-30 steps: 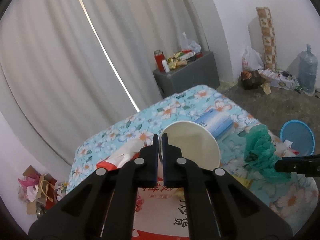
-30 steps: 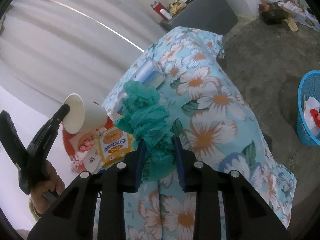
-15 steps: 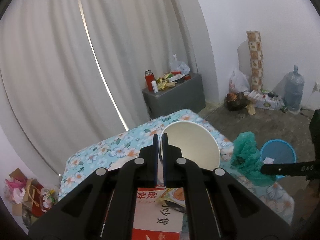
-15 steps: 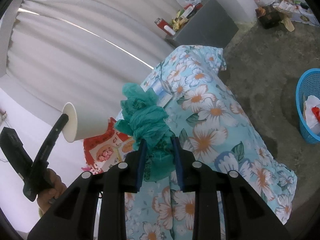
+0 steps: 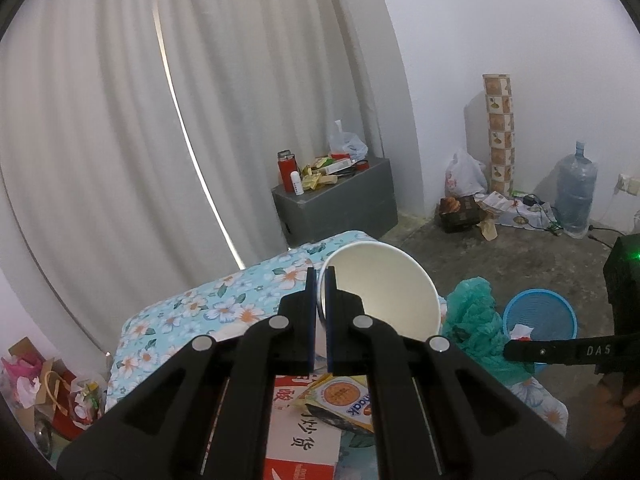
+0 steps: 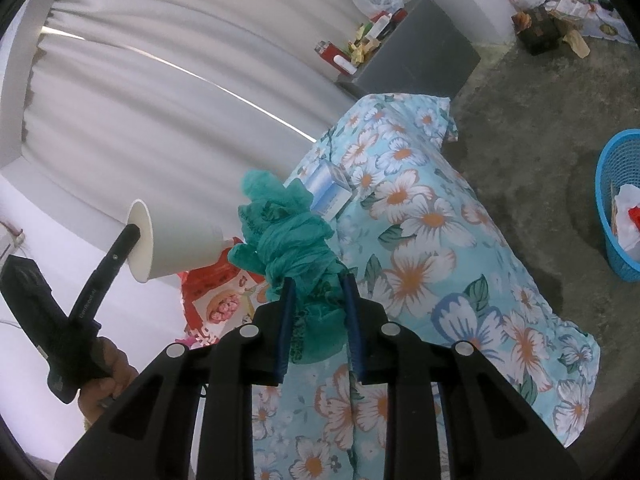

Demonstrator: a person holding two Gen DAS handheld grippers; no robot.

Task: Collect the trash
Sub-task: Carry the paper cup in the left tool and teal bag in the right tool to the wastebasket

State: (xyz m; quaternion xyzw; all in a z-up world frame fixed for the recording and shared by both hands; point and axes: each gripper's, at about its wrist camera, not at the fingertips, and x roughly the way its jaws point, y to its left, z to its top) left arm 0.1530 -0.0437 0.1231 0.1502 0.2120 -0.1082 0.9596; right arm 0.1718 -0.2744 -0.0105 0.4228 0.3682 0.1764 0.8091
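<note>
Trash is in both claws: our left claw (image 5: 319,312) pinches the paper cup (image 5: 380,288) by its rim, our right claw (image 6: 318,316) squeezes the green plastic bag (image 6: 288,236). We should carry both level over the blue basket (image 6: 618,204) before releasing.

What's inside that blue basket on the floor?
The round blue plastic basket holds crumpled white paper and something red. Its wall hides whatever lies deeper.

A plain lived-in room of a home, pale floor-length curtains (image 5: 120,140) filling the left of the frame, floral-clothed table (image 5: 224,300) at lower centre, grey cabinet (image 5: 340,208) cluttered with bottles and wrappers, water jug (image 5: 576,192) and bags on the bare concrete floor (image 5: 500,256) at right.
</note>
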